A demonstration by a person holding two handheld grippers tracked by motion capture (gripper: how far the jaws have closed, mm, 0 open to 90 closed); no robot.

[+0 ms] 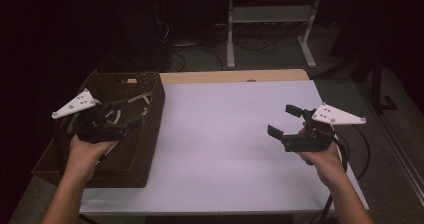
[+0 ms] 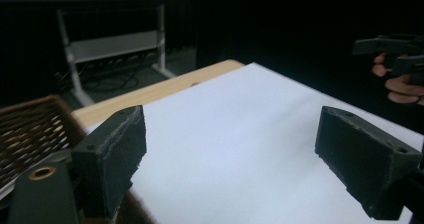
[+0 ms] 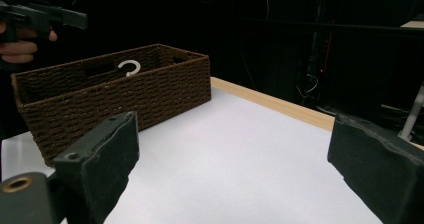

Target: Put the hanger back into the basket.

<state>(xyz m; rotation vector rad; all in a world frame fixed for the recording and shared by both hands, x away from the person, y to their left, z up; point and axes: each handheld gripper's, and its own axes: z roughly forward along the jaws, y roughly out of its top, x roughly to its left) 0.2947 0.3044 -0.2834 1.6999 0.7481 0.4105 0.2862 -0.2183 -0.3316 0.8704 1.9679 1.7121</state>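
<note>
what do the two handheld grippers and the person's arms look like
Each handheld black two-jaw gripper, left and right, has blocky matt jaws with rough foam-like pads and a flat white three-cornered plate dotted with small screws. A brass-coloured ring sits near one jaw base. Black cables trail from the right gripper. The forearms are bare, no sleeves.

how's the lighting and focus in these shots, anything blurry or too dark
High view: dim, white table top evenly lit, floor behind murky. Left gripper view: own tongs soft, background black. Right gripper view: wicker basket fairly sharp, near tongs blurred, room dark.
</note>
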